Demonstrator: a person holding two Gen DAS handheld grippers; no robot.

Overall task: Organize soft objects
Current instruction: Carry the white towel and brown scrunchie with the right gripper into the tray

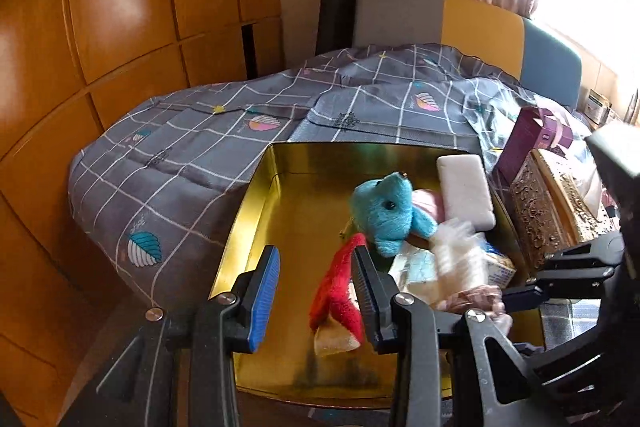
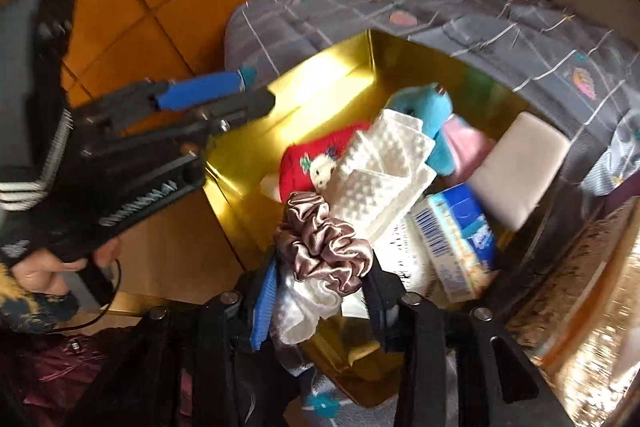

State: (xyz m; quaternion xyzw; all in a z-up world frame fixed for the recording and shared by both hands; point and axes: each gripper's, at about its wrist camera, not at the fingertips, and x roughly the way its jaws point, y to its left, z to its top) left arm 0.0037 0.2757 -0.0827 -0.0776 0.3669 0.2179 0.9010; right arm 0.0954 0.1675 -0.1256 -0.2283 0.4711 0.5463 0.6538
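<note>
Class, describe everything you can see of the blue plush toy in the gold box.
The blue plush toy is fluffy turquoise fabric with a black bead eye and stubby limbs. It lies on its side in the gold box, toward the far end, resting against a pink soft item. In the right wrist view a white quilted cloth overlaps it. No jaws touch it.

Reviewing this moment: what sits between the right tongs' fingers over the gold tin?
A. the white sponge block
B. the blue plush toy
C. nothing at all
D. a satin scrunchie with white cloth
D: in the right wrist view the brownish satin scrunchie and a bunched white cloth sit between the fingers of the right tongs, while the blue plush toy lies further back in the gold tin.
</note>
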